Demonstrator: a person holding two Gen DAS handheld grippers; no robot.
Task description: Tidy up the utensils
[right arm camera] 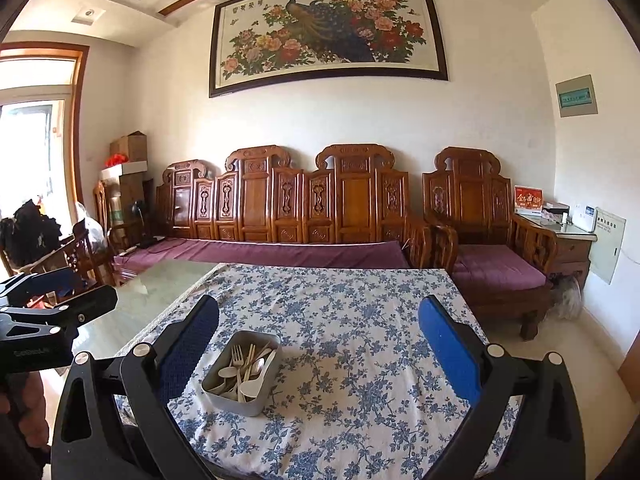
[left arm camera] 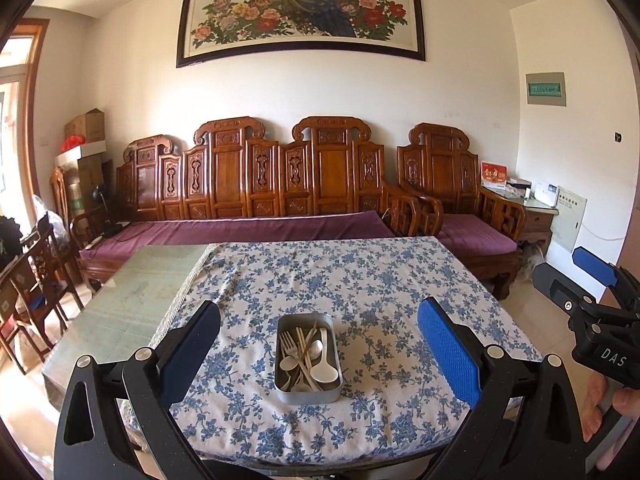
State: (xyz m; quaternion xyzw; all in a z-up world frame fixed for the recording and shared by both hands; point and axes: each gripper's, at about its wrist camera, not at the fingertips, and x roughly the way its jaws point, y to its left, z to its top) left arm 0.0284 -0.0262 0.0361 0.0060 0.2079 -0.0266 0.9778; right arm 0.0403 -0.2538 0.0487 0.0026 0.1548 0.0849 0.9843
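A grey metal tin [left arm camera: 308, 394] stands on the blue-flowered tablecloth [left arm camera: 360, 280], near the table's front edge. It holds white spoons [left arm camera: 325, 368], forks [left arm camera: 289, 342] and chopsticks, all mixed. My left gripper [left arm camera: 318, 344] is open and empty, held above and in front of the tin. My right gripper [right arm camera: 318, 340] is open and empty; the tin [right arm camera: 240, 398] lies low left between its fingers. The right gripper also shows at the right edge of the left wrist view [left arm camera: 592, 288]. The left gripper shows at the left edge of the right wrist view [right arm camera: 52, 312].
The cloth [right arm camera: 360, 320] covers the table's right part; bare green glass top [left arm camera: 132, 300] lies to the left. A carved wooden sofa with purple cushions [left arm camera: 248, 228] stands behind the table. Wooden chairs [left arm camera: 36, 280] stand at the left.
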